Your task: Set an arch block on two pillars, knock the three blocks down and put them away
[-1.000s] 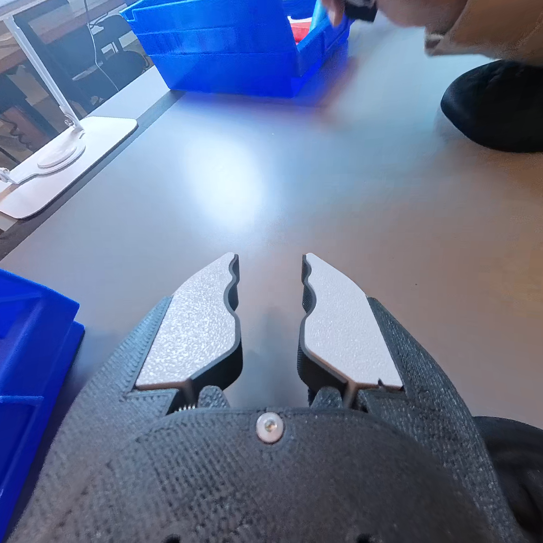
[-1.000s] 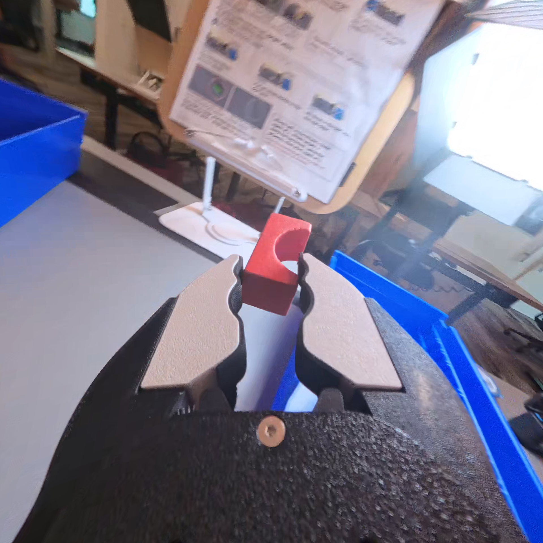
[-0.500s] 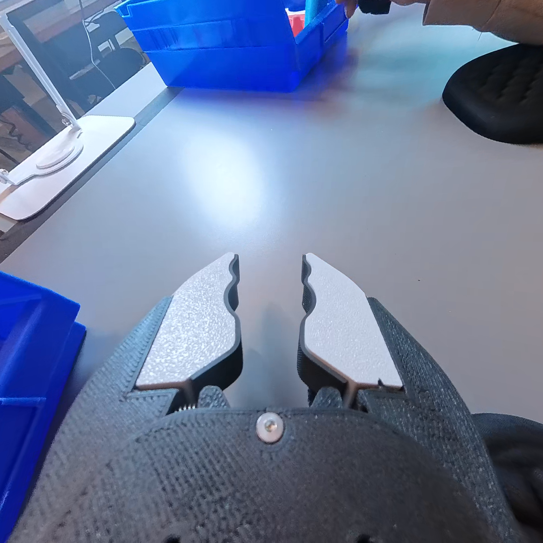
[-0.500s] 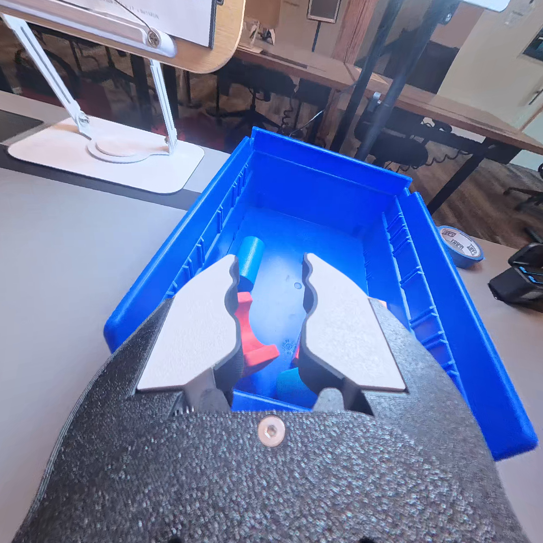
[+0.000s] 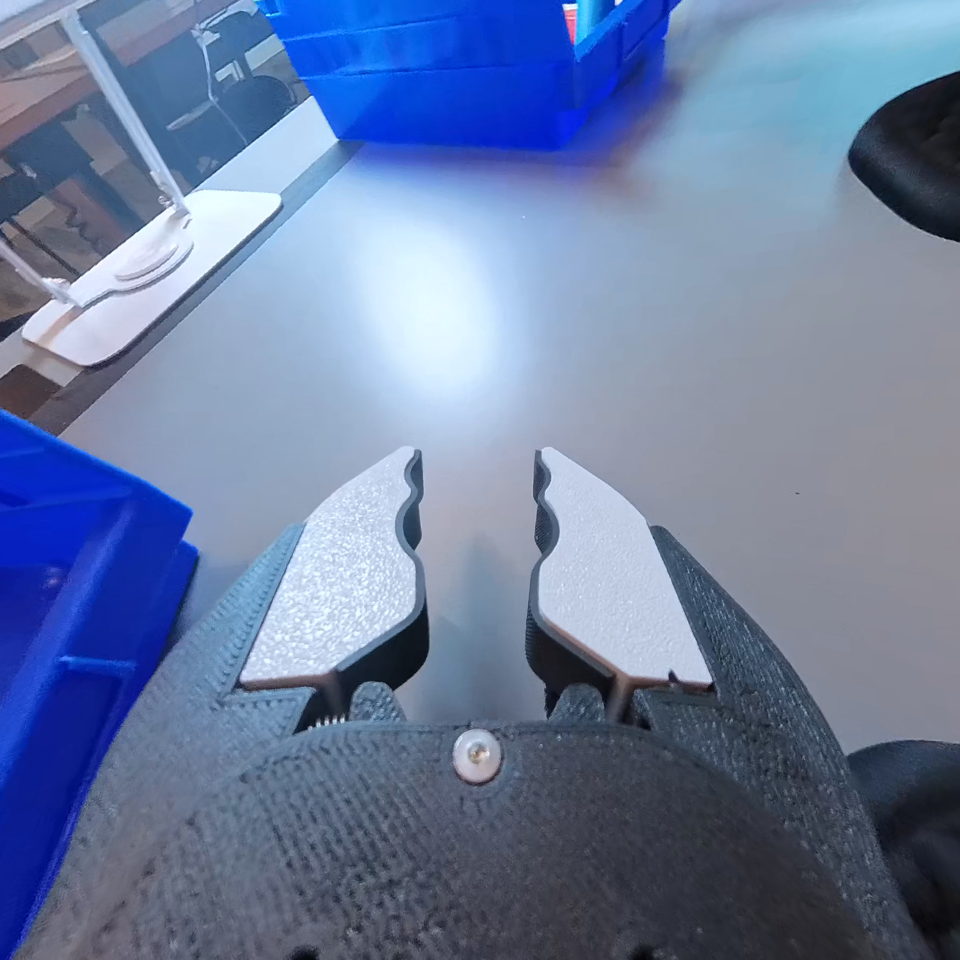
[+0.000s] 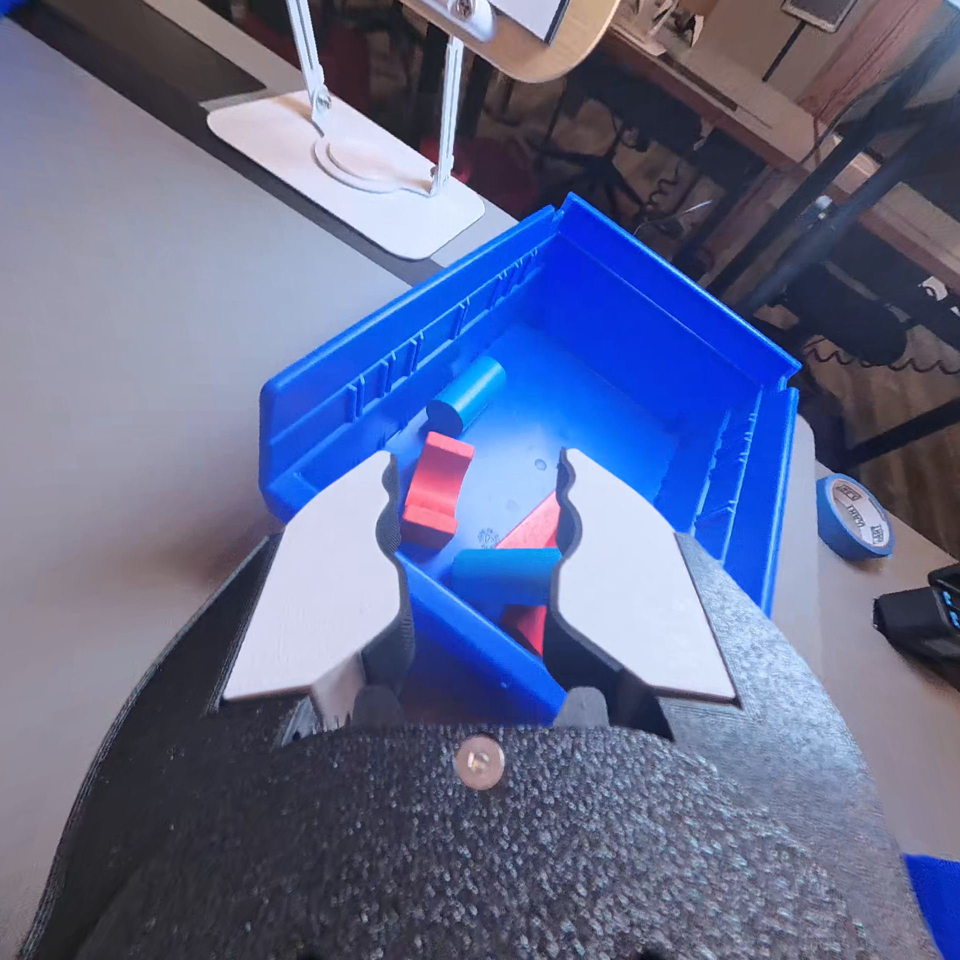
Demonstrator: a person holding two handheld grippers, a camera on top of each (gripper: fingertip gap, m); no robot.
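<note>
In the right wrist view my right gripper (image 6: 478,462) is open and empty above the blue bin (image 6: 363,374). The red arch block (image 6: 436,493) lies on the bin floor beside a blue cylinder pillar (image 6: 470,392). A second blue cylinder (image 6: 504,571) lies nearer, on another red block (image 6: 535,524). In the left wrist view my left gripper (image 5: 475,467) is open and empty over the bare grey table (image 5: 623,311). The same bin (image 5: 457,72) stands far ahead there.
A white stand base (image 6: 343,156) sits on the table left of the bin. A roll of blue tape (image 6: 852,519) and a black device (image 6: 919,618) lie to the right. Another blue bin (image 5: 62,597) is at my left gripper's left. A black pad (image 5: 914,156) lies at the far right. There is about 35 cm between the tips of the two grippers. The right tips stand about 10 cm off the red arch block (image 6: 436,493).
My right gripper carried the red arch block over the bin, opened and let it go; the block now lies in the bin. My left gripper stayed open and nearly still.
</note>
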